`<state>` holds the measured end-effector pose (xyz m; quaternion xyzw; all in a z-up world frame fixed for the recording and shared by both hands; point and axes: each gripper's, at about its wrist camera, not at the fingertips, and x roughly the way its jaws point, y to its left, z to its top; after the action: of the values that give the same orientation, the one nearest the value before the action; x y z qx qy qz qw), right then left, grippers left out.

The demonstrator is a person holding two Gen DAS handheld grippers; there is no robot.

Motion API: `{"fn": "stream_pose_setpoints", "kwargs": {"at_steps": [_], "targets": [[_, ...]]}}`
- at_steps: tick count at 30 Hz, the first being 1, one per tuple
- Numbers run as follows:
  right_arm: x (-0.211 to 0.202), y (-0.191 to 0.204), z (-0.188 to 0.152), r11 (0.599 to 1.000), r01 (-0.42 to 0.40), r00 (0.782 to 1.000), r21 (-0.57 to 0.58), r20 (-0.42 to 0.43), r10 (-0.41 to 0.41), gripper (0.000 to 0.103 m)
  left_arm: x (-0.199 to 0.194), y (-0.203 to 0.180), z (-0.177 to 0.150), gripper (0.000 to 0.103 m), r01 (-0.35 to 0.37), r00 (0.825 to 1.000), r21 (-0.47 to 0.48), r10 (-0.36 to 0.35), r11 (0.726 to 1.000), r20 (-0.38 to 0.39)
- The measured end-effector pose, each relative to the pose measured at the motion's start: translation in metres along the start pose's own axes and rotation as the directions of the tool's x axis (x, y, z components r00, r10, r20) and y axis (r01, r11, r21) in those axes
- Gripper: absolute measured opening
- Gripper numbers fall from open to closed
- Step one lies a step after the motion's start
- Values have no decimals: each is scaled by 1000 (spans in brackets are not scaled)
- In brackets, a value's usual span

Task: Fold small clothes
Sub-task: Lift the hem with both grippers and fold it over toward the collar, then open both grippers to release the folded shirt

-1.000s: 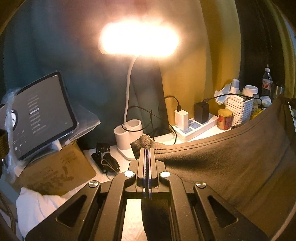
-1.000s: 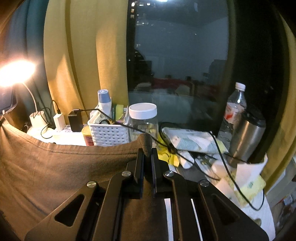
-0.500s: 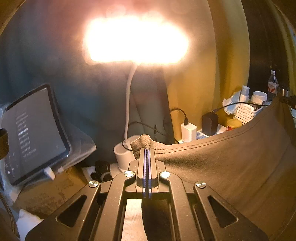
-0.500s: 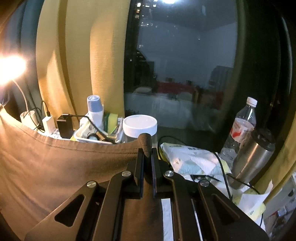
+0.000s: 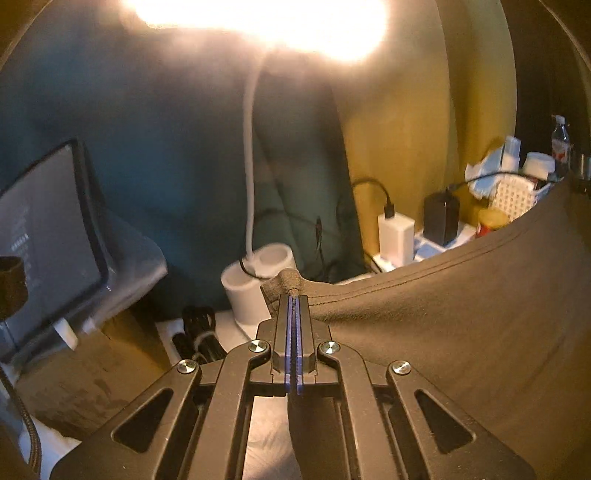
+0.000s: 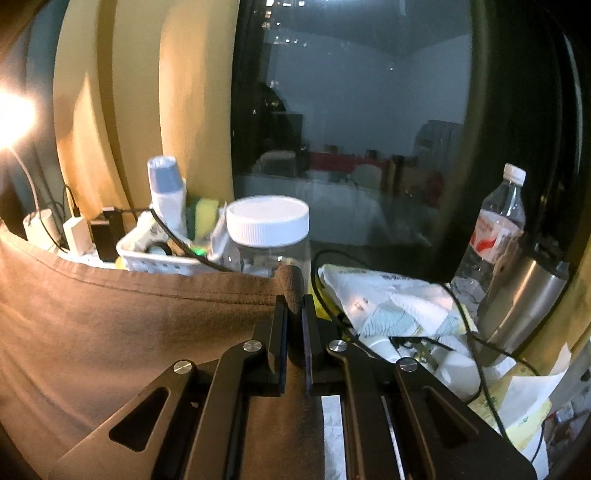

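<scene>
Hanging in the air between the two grippers is a brown cloth [image 5: 461, 314], a small piece of clothing with a stitched hem along its top edge. The left gripper [image 5: 294, 299] has its jaws pressed together on one top corner of the cloth, and a little bump of cloth pokes out past the tips. The right gripper [image 6: 294, 299] pinches the other top corner, with a roll of cloth squeezed between its jaws. The cloth sags in a soft curve from one gripper to the other and drops down below both. Behind it is a crowded bench [image 5: 229, 332]. A bright lamp [image 5: 258, 22] glows up high on a bent white neck, and its white base [image 5: 255, 284] stands just behind the left corner of the cloth. A dark tablet [image 5: 48, 236] leans on the far left. A white charger [image 5: 395, 232] and a black charger [image 5: 441, 218] are plugged in side by side. Farther along sit a white basket [image 6: 155, 254] full of small things and a clear jar with a white lid [image 6: 267, 221]. On the right stand a water bottle [image 6: 495, 229] and a steel cup [image 6: 517, 295], close together. A crumpled bag [image 6: 388, 299] lies near the right gripper. A dark window [image 6: 369, 129] and a yellow curtain [image 6: 147, 110] are at the back.
</scene>
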<state>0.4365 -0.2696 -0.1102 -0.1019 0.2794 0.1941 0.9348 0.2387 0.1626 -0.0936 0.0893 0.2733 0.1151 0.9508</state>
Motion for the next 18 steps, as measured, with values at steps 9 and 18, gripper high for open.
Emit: {"fn": "stream_pose_setpoints", "kwargs": {"at_steps": [9,18], "targets": [[19,2,-15,1000,1,999,8,-41,-1,8,26,-5,-18,0,-7,997,12,8,1000,-71],[26,5,-19,1000,7,995,5,-102,-7,8,44,4,-30,2,-14,980,-66,0,998,-200]]}}
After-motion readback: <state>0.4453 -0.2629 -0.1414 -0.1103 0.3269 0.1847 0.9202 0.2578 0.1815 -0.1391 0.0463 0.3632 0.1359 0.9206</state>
